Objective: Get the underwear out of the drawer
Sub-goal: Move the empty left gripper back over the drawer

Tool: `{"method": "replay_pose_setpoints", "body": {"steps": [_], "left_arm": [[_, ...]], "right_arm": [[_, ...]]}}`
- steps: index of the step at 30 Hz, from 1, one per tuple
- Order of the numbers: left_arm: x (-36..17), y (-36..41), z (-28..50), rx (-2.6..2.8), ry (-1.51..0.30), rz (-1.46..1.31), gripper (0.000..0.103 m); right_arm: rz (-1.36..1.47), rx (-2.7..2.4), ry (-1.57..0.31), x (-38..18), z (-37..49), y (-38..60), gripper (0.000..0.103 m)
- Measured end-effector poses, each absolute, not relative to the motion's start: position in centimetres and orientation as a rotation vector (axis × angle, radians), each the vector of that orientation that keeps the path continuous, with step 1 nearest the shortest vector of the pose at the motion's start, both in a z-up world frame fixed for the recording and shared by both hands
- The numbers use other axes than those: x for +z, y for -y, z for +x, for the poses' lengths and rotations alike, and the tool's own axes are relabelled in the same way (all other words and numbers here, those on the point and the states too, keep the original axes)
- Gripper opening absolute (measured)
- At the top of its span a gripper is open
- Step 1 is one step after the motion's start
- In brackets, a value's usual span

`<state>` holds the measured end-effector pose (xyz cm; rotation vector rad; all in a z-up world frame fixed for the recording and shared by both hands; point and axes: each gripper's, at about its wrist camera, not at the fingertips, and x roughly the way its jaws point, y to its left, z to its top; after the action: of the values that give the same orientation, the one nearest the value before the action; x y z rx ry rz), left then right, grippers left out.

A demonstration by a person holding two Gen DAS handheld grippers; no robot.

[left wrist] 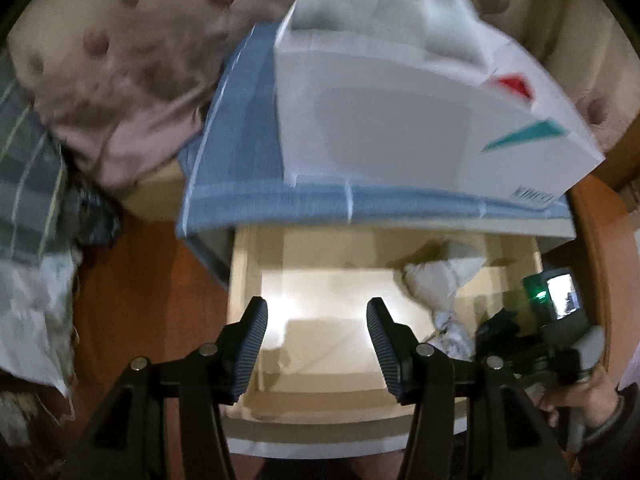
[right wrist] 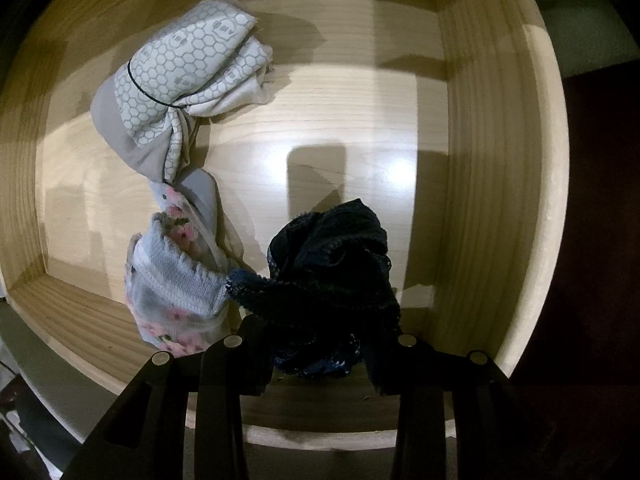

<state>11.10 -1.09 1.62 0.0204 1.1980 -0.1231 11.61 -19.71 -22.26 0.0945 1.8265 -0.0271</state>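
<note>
The right gripper (right wrist: 320,344) is clamped on the dark lace underwear (right wrist: 332,276), which bunches between its jaws at the near right of the wooden drawer (right wrist: 492,160); the bundle spills forward from the jaws and drags on a floral grey pair (right wrist: 176,288) just to its left, the two touching at a lace strap. Farther off and to the left lies a honeycomb-print pair (right wrist: 188,76), tied with a thin black band, its long axis running from near-left to far-right; it touches the floral pair at its near end.

The left gripper (left wrist: 316,340) hangs over the drawer's empty left half, jaws apart with nothing between them; from there the pale garments (left wrist: 440,280) lie to its right and slightly farther in, close by the right gripper's body (left wrist: 552,320). So the right hand is the one on the clothing; lifting the lace piece may well tug the floral pair along.
</note>
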Motion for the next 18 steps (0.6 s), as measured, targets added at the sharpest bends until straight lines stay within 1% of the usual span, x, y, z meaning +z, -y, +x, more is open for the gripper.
{"method": "replay_pose_setpoints", "body": {"steps": [5, 10, 14, 18], "left_arm": [[-3.2, 0.9, 10.2, -0.06, -1.264, 0.0, 0.053], [-6.2, 0.9, 9.7, -0.051, -1.333, -0.055, 0.053], [-6.8, 1.1, 9.2, -0.033, -1.317, -0.032, 0.053], [-6.2, 1.3, 9.1, -0.015, -1.25, 0.017, 0.053]], "right_arm": [[0.104, -0.025, -1.825, -22.1, 11.5, 19.6, 0.034], [0.099, -0.025, -1.819, -21.7, 11.6, 19.7, 0.033], [0.095, -0.03, -1.808, -21.2, 11.6, 19.8, 0.032], [0.092, -0.036, -1.792, -20.4, 11.5, 19.9, 0.031]]}}
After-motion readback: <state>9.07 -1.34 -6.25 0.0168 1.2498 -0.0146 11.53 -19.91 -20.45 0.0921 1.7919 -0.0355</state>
